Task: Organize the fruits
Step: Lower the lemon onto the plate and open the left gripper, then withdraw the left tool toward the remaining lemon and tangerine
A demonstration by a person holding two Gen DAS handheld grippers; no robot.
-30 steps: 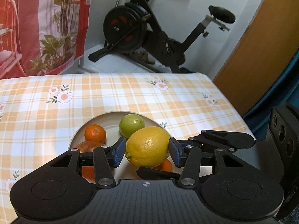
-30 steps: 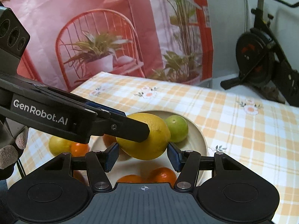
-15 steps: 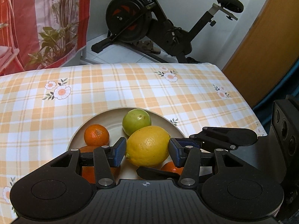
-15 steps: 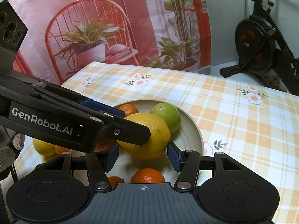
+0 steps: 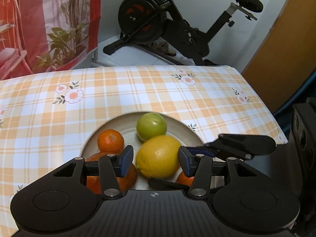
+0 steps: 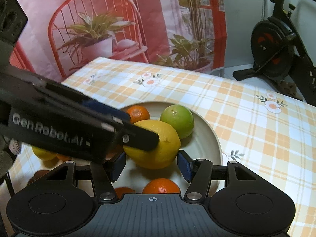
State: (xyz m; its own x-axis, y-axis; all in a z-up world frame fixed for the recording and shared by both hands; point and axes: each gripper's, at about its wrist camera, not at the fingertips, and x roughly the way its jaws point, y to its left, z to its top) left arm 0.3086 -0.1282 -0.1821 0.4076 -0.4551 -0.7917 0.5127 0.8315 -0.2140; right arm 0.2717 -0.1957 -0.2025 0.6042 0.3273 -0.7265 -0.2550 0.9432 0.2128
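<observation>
Yellow lemon (image 5: 158, 156) sits on plate (image 5: 189, 132) beside lime (image 5: 151, 126). Left gripper (image 5: 154, 161) part open, pads straddling lemon, small gaps, probably letting go. Right gripper (image 6: 151, 164) opening, lemon between pads, no grip.

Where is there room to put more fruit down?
The cloth beyond the plate is bare to the far edge. On the plate, the lemon, lime, oranges and both tongs crowd the near half.
</observation>
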